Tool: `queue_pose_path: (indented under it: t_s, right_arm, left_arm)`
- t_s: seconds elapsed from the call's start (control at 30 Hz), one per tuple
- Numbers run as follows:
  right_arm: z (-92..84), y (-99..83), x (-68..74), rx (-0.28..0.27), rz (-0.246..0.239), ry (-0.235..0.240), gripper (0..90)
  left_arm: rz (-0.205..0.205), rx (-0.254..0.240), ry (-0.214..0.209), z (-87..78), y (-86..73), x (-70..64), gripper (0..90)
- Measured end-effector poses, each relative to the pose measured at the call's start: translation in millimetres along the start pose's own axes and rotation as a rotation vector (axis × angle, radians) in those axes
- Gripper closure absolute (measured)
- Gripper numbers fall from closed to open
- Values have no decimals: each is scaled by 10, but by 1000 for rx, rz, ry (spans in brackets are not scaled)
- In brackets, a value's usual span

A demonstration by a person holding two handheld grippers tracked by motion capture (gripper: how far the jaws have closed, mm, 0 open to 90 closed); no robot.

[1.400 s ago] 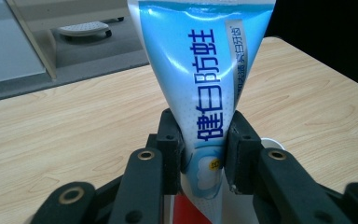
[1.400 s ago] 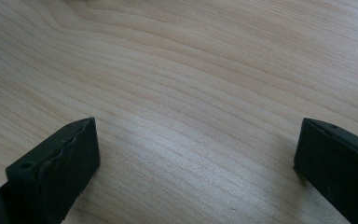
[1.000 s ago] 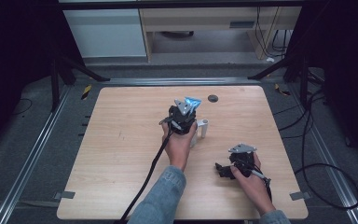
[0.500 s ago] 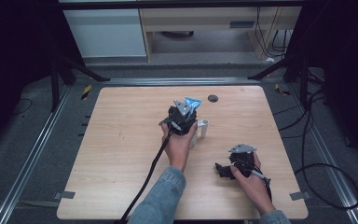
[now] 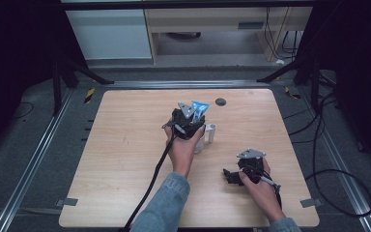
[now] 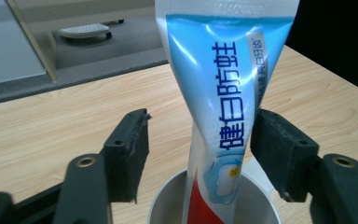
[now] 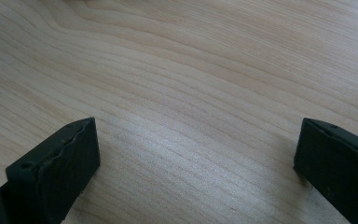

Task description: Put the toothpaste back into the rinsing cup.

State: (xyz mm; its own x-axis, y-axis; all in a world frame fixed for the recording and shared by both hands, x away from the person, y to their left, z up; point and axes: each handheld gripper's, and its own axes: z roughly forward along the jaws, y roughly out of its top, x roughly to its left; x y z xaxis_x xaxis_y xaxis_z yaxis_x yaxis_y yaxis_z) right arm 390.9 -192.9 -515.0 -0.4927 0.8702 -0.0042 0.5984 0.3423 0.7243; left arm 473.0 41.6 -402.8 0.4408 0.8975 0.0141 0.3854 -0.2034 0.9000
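Left claw (image 6: 198, 154) just opening, toothpaste tube (image 6: 223, 102) loose between; cup (image 6: 214, 205) cut off. Right claw (image 7: 196, 172) open.

One wooden table (image 5: 125, 159), two handheld grippers, one toothpaste tube (image 6: 223, 93), one white cup (image 6: 256, 205), and one small dark disc (image 5: 221, 101) on the tabletop.

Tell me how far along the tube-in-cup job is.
Done: the tube stands in the white cup. In hand: the left tongs have just been opening, pads off the tube, which stands between them. Left: backing the tongs away. The right tongs rest open on the table.
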Motion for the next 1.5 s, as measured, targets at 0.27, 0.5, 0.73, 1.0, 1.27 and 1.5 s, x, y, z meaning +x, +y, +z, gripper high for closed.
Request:
queue_pose_path:
  t_s: [0.27, 0.5, 0.73, 1.0, 1.27, 1.5]
  right_arm:
    - [0, 0, 2, 1, 2, 0, 4]
    - [1, -1, 1, 1, 0, -3, 4]
    - [1, 0, 2, 1, 1, -3, 4]
    - [0, -1, 1, 1, 1, -2, 4]
    - [-2, -2, 18, 1, 4, -7, 4]
    - [-1, -1, 18, 2, 4, -6, 4]
  left_arm:
    - [60, 75, -19, -53, 119, -4, 147]
    - [115, 165, -62, -87, 151, -55, 36]
    - [160, 182, -88, -177, 151, 8, 38]
    - [180, 197, -127, -302, 124, 61, 33]
    - [202, 205, -149, -470, 38, 77, 25]
    - [180, 211, -138, -687, -116, 190, 31]
